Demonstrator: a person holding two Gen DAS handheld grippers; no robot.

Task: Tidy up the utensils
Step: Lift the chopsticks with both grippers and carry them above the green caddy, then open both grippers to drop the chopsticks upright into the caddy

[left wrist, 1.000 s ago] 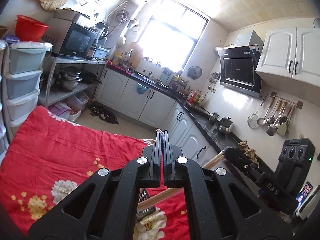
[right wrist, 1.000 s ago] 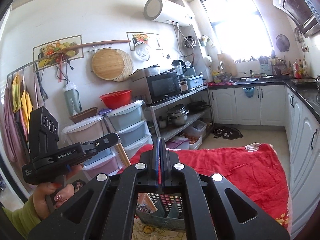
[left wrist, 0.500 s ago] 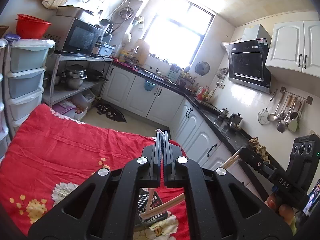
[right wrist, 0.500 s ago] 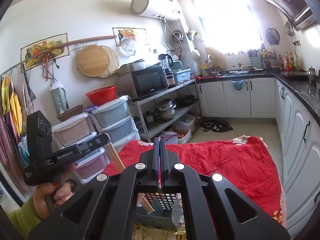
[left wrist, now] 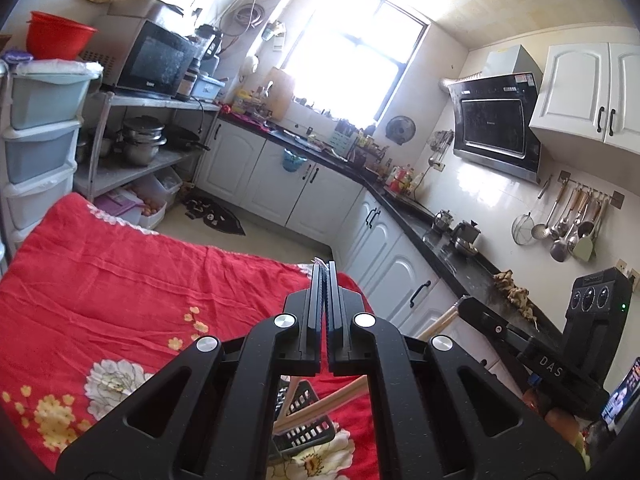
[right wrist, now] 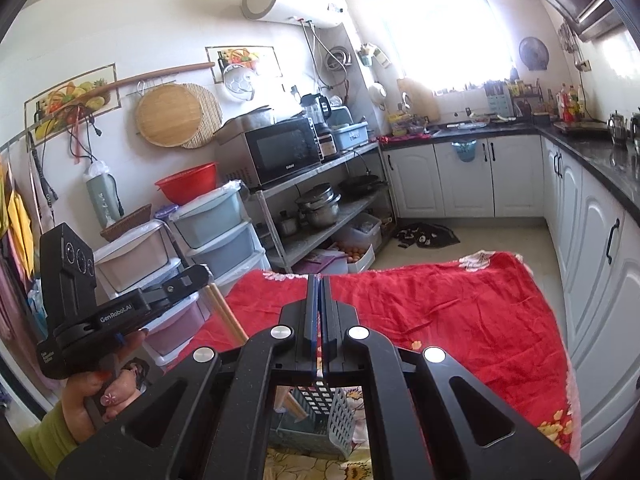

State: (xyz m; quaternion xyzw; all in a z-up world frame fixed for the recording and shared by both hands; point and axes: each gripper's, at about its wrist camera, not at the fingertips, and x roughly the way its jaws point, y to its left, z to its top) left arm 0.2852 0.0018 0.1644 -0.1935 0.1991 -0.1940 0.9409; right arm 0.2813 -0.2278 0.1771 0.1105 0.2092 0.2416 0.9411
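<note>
The slatted utensil basket (right wrist: 320,416) shows only through the gap in the black gripper frame, its rim and base hidden. The wooden sticks (left wrist: 320,404) vanish behind that frame, their ends unseen. The hand (right wrist: 100,396) is cut off at the sleeve.

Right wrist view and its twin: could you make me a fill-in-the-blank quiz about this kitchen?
1. The flowered tablecloth is mostly ___.
2. The left gripper and the right gripper are each ___ on chopsticks.
3. The chopsticks point down into a slotted plastic ___.
4. The cupboard doors under the counter are ___.
Missing words: red; shut; basket; white.
</note>
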